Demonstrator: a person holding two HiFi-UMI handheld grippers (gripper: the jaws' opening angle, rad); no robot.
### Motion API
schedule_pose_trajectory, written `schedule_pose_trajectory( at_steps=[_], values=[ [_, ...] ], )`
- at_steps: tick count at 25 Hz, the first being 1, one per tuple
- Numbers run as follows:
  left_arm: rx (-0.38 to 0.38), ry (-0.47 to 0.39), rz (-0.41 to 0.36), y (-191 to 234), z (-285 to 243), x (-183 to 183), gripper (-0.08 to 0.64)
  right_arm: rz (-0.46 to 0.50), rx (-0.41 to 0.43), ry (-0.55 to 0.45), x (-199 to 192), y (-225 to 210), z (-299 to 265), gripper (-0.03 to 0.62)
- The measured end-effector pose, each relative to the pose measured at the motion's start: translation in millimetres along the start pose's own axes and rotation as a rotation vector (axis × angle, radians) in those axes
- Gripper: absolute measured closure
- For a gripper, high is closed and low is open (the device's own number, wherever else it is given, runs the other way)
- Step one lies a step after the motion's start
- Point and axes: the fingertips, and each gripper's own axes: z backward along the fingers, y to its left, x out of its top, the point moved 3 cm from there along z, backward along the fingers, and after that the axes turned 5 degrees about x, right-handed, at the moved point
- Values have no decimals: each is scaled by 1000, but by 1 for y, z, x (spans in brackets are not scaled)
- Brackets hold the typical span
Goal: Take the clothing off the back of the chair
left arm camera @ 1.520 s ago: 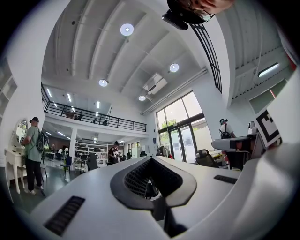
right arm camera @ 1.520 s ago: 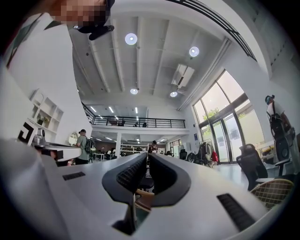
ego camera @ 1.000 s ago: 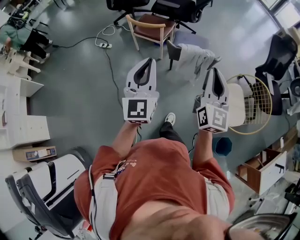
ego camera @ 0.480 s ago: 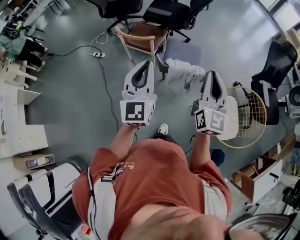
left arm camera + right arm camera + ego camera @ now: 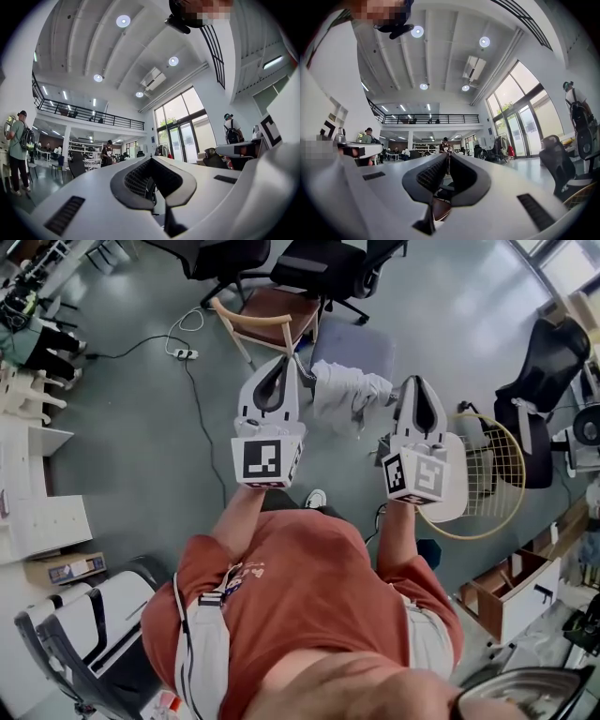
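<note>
The big room has a grey floor, with a white desk on the left. The left gripper is squeezed closed and holds nothing. The pale clothing hangs on a dark chair between the two grippers. The right gripper is squeezed closed and empty too. The clothing looks nearer than a second ago.

- Grey polished floor, power cable trailing across it.
- Black office chairs.
- Tall glass doors, railed mezzanine, round ceiling lights.
</note>
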Motion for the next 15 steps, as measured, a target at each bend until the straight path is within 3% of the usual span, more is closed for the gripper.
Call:
schedule_pose_trajectory(
  at_steps=[10,15],
  values=[
    [14,17,-15,17,-1,-18,546,9,2,2,-16,6,-14,555],
    [10,-12,-15,33,-15,-27,546,28,-6,7,-24,13,-32,555]
  ],
)
